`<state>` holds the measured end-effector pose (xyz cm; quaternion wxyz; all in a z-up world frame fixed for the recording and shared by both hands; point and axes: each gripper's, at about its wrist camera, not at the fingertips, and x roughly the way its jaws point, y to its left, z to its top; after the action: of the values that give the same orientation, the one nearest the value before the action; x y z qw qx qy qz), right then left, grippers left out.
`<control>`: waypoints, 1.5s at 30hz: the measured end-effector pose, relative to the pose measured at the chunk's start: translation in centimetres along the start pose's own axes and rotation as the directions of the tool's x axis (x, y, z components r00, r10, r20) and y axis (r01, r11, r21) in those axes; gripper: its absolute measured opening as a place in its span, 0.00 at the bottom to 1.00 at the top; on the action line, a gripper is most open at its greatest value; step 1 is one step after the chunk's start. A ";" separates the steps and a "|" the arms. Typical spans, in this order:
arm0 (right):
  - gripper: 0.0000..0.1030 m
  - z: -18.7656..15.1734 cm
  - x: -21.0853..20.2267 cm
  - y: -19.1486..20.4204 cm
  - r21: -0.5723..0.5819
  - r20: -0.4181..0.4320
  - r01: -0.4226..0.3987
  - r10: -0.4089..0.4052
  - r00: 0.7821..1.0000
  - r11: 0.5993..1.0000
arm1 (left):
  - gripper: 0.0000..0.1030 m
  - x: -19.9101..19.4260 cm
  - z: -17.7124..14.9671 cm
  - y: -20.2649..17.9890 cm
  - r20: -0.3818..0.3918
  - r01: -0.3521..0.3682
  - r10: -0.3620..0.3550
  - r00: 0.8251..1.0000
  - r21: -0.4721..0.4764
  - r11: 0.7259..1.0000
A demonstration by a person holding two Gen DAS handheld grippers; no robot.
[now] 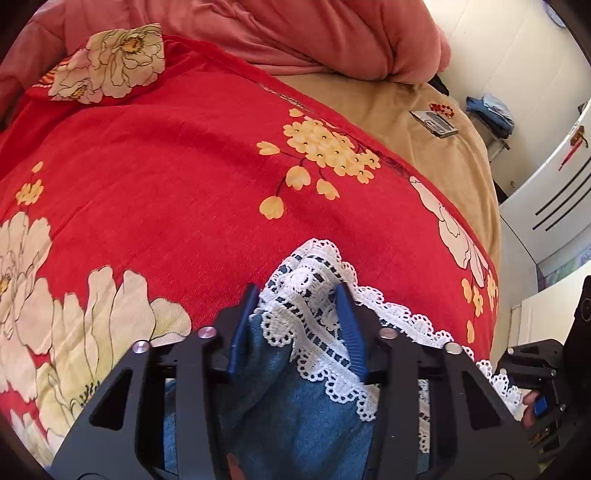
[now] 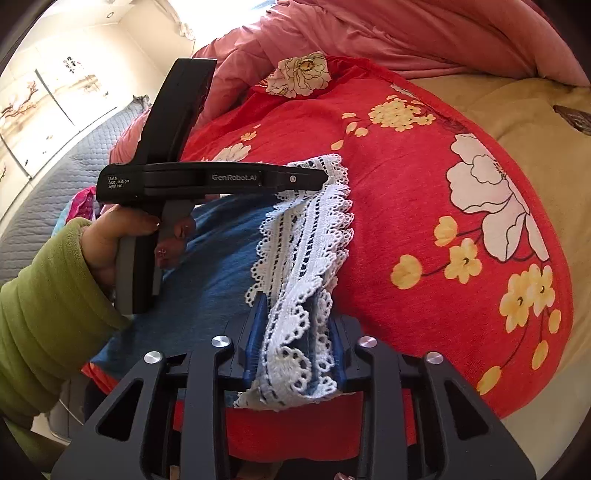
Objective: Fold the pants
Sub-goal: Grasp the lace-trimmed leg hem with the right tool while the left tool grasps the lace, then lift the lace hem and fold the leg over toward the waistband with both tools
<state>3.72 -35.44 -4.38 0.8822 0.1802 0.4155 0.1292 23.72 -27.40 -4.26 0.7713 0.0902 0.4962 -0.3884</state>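
The pants are blue denim with a white lace hem. My left gripper is shut on the lace hem, cloth bunched between its blue fingers. In the right wrist view the pants lie on a red flowered bedspread, and my right gripper is shut on the other end of the lace hem. The left gripper shows there too, holding the far end of the hem. The hem hangs stretched between both grippers, slightly above the bedspread.
The red bedspread covers a tan sheet. A pink quilt is heaped at the back. A small dark packet lies on the tan sheet. White cupboards stand at the right. A grey quilted cover lies at the left.
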 end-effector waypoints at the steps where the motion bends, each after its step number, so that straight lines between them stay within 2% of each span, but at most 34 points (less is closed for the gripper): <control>1: 0.23 0.0 0.0 0.2 -0.004 0.001 0.000 0.000 1.000 1.000 | 0.24 -0.2 0.0 0.0 0.002 -0.003 0.003 1.000 0.001 1.000; 6: 0.17 0.5 -0.7 1.7 -0.031 0.025 -0.010 0.011 1.000 0.999 | 0.13 -1.1 -0.4 0.1 0.029 0.003 -0.003 1.000 -0.016 1.000; 12: 0.17 1.2 -1.9 4.6 -0.092 0.045 -0.028 0.033 0.998 0.995 | 0.11 -3.4 -1.3 0.8 0.104 0.079 -0.072 0.992 -0.057 0.995; 15: 0.17 1.6 -2.2 6.8 -0.143 0.047 -0.038 0.045 0.998 0.989 | 0.11 -5.3 -1.9 1.5 0.149 0.092 -0.080 0.986 -0.076 0.993; 20: 0.17 1.6 -1.3 10.6 -0.215 0.023 -0.077 0.084 0.996 0.974 | 0.10 -9.4 -4.2 3.9 0.225 0.097 -0.065 0.972 -0.135 0.986; 27: 0.17 1.1 1.3 15.4 -0.295 -0.053 -0.150 0.140 0.989 0.944 | 0.08 -13.5 -8.8 7.6 0.263 0.055 0.006 0.965 -0.227 0.972; 32: 0.17 0.1 3.8 18.6 -0.342 -0.129 -0.206 0.172 0.977 0.917 | 0.08 -16.3 -13.6 11.2 0.280 0.039 0.064 0.958 -0.348 0.937; 38: 0.17 -1.6 7.1 21.2 -0.384 -0.214 -0.254 0.182 0.960 0.888 | 0.10 -18.7 -18.5 14.7 0.314 0.108 0.060 0.947 -0.490 0.865; 42: 0.17 -2.5 8.6 21.4 -0.390 -0.236 -0.250 0.166 0.958 0.886 | 0.25 -19.1 -20.3 15.4 0.296 0.111 0.066 0.953 -0.544 0.832; 45: 0.17 -2.2 8.4 21.2 -0.373 -0.231 -0.261 0.183 0.956 0.890 | 0.32 -19.1 -20.9 15.3 0.307 0.173 0.013 0.952 -0.569 0.804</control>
<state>5.55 -12.70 -2.45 0.8359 0.0297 0.4390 0.3281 15.76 3.71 -2.37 0.8089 -0.2337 0.4745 -0.2567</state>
